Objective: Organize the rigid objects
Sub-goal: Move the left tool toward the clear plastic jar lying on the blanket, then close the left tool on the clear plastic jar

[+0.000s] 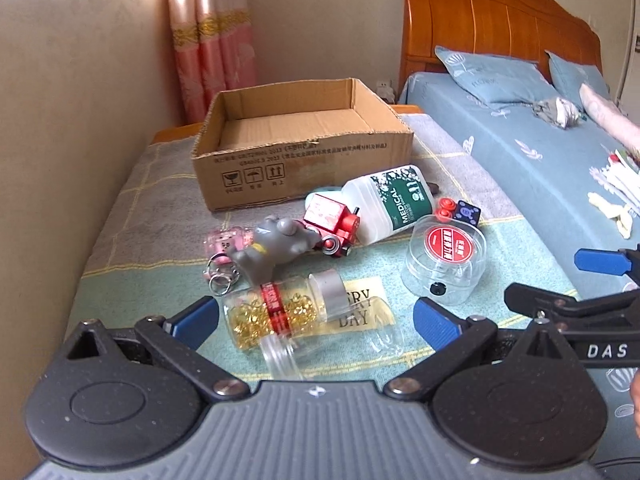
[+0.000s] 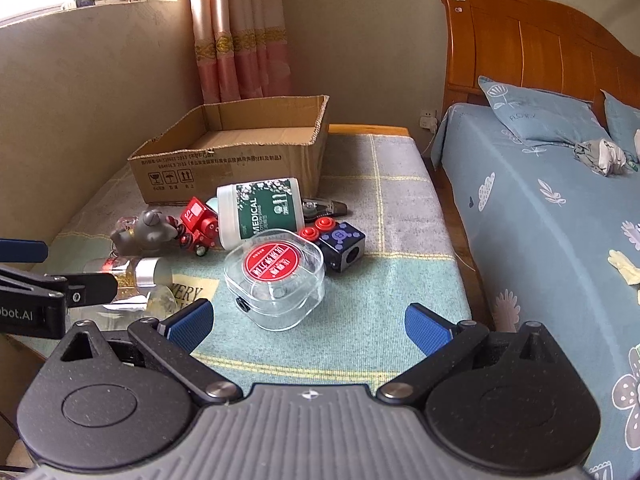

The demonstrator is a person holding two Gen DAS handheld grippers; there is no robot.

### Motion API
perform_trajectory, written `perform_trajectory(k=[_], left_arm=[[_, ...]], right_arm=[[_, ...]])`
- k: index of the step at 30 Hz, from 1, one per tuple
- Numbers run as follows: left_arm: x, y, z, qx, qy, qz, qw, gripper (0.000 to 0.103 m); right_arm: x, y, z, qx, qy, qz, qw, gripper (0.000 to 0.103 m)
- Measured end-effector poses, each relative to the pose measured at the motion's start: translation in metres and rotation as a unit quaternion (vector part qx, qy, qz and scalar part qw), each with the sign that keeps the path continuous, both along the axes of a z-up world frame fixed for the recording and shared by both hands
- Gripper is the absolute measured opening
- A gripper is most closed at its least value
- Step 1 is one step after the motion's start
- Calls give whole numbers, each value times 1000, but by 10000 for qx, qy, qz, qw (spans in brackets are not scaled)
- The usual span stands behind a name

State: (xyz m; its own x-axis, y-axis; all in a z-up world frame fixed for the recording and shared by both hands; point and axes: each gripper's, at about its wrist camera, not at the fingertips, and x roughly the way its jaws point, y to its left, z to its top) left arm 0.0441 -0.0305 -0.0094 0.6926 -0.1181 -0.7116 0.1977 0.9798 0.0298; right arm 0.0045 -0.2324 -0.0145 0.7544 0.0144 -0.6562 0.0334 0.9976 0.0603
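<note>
Left gripper (image 1: 316, 320) spread wide, hovering over the clear bottle of gold beads (image 1: 280, 316) lying near. Right gripper (image 2: 308, 326) equally wide, empty, just short of the clear red-lidded container (image 2: 276, 280). Toys cluster mid-table; the open cardboard box (image 1: 300, 148) sits far, against the left wall.

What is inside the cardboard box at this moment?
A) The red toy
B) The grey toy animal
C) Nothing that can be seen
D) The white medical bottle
C: the cardboard box shows only its bare floor, while the white bottle, red toy and grey toy animal lie on the cloth before it.
</note>
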Motion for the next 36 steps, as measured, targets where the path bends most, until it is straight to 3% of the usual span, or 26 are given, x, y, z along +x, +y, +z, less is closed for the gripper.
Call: perform_trajectory(k=[11, 23, 31, 36], left_arm=[[35, -20, -36, 356, 581, -273, 9973, 102], [19, 4, -35, 927, 335, -472, 9940, 102], [-6, 24, -31, 1424, -404, -812, 9856, 102], [-11, 40, -36, 1203, -160, -624, 9906, 102]], right_arm=[[12, -19, -20, 137, 114, -13, 9998, 103], [24, -9, -31, -106, 303, 128, 9994, 103], [27, 0, -42, -159, 482, 267, 9984, 103], [29, 4, -42, -190, 487, 349, 9980, 103]])
